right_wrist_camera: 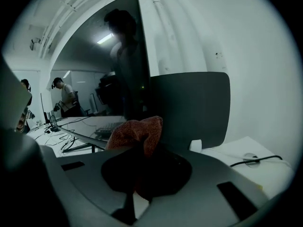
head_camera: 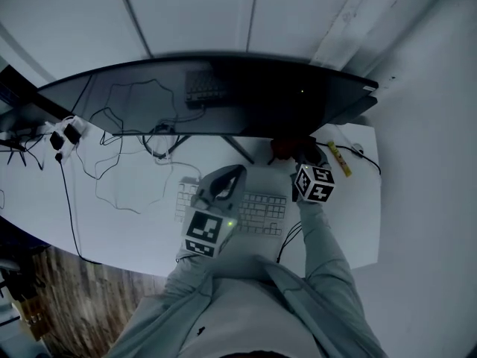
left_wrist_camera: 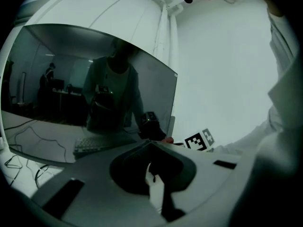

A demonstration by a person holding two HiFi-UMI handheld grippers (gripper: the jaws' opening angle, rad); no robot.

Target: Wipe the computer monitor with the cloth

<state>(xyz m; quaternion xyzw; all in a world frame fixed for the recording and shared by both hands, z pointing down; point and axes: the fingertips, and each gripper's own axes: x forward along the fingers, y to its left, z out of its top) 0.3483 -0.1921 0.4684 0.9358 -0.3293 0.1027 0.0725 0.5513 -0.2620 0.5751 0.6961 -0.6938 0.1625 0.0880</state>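
White walls stand behind the worktop (head_camera: 119,218). My right gripper (head_camera: 297,156) pinches the red cloth (right_wrist_camera: 137,131) in its fingers at the monitor (head_camera: 149,103)'s lower right edge, ready to wipe. My left gripper (head_camera: 227,179) waits below the monitor, over the keyboard (head_camera: 262,213), fingers pressed together on nothing, I think to keep out of the way.

The cloth (right_wrist_camera: 136,130) is rough, fuzzy fabric. The monitor (head_camera: 246,99) is shiny like a mirror. The table (head_camera: 130,226) is smooth. The floor (head_camera: 46,286) is wood.

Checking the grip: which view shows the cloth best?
Right gripper view: the cloth sits close and central, bunched in the right gripper. The head view shows only a small reddish patch; the left gripper view, a sliver.
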